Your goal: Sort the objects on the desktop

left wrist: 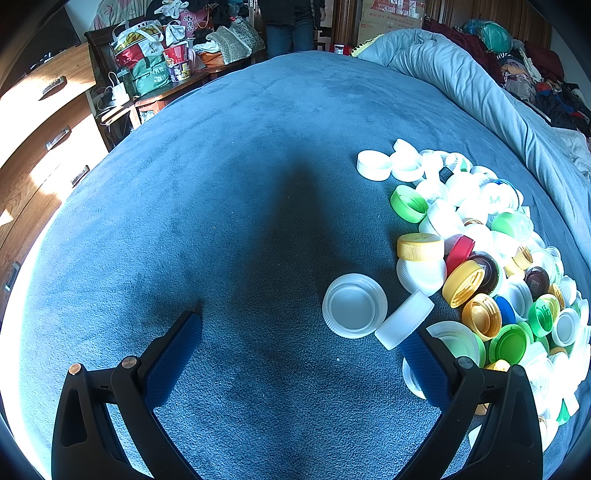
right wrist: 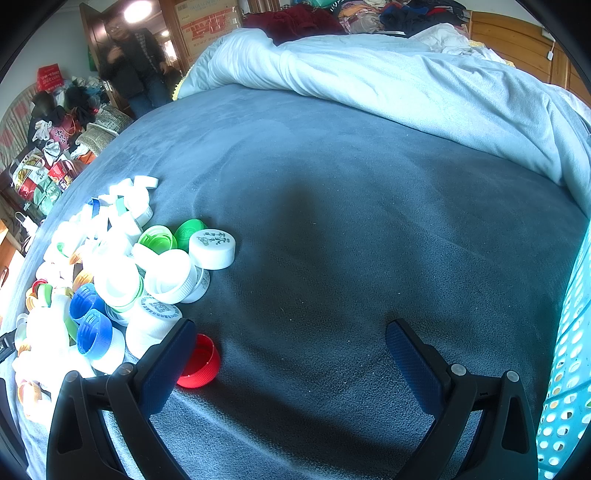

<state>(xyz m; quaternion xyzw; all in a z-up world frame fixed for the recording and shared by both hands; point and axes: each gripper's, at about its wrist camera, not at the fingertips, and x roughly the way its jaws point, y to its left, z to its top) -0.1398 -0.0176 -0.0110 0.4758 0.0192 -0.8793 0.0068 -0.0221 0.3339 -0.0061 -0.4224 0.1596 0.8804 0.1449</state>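
Red cap (right wrist: 199,362) on side, mouth up-left

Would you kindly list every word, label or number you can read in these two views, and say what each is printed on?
"KFC": on the red and white bag on the side table.
Dark printed characters on the white cap: too blurred to read.
Ring of print on another white cap: too small.
Red print on the cardboard box: blurred.
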